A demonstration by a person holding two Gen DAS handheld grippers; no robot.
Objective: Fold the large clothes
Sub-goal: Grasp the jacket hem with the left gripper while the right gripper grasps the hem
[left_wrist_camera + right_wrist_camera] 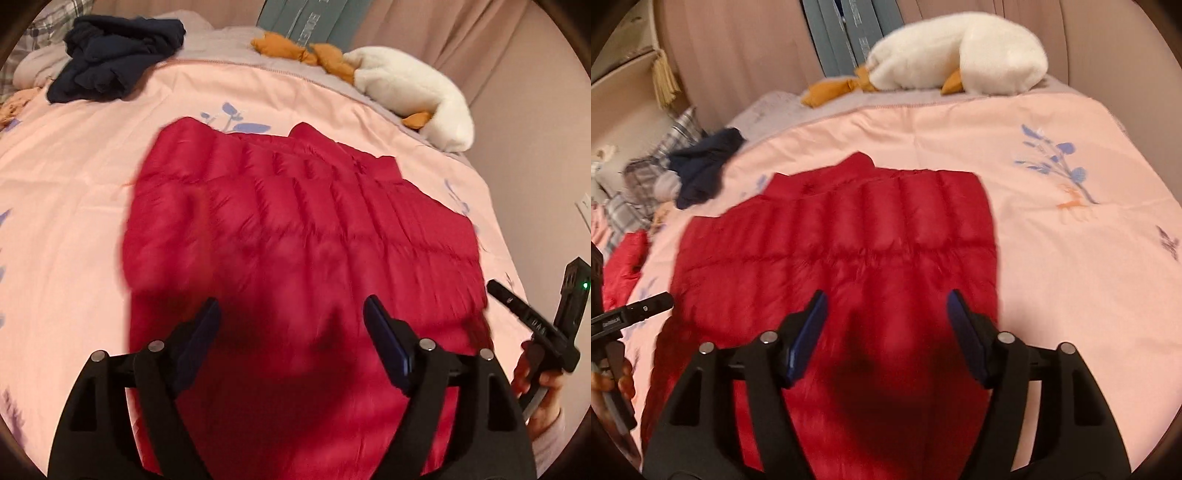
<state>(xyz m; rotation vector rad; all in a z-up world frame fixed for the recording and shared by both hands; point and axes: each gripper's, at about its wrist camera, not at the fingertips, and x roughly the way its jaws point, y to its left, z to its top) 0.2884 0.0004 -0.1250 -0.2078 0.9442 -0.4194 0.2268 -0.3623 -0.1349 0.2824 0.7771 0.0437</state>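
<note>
A red quilted puffer jacket (295, 221) lies flat on the pink bedspread (74, 192), its collar toward the far side. My left gripper (291, 302) hovers over the jacket's near part, open, with nothing between its blue pads. In the right wrist view the same jacket (849, 236) spreads below my right gripper (886, 295), which is also open and holds nothing. Both views are motion-blurred near the fingers. A separate-looking bit of red fabric (624, 258) shows at the left edge; whether it joins the jacket is hidden.
A crumpled navy garment (110, 55) lies at the far left of the bed. A white plush goose (413, 85) with orange feet rests at the far right by the curtain. Plaid bedding (657, 173) is on the left. A hand (543, 391) holds the other tool.
</note>
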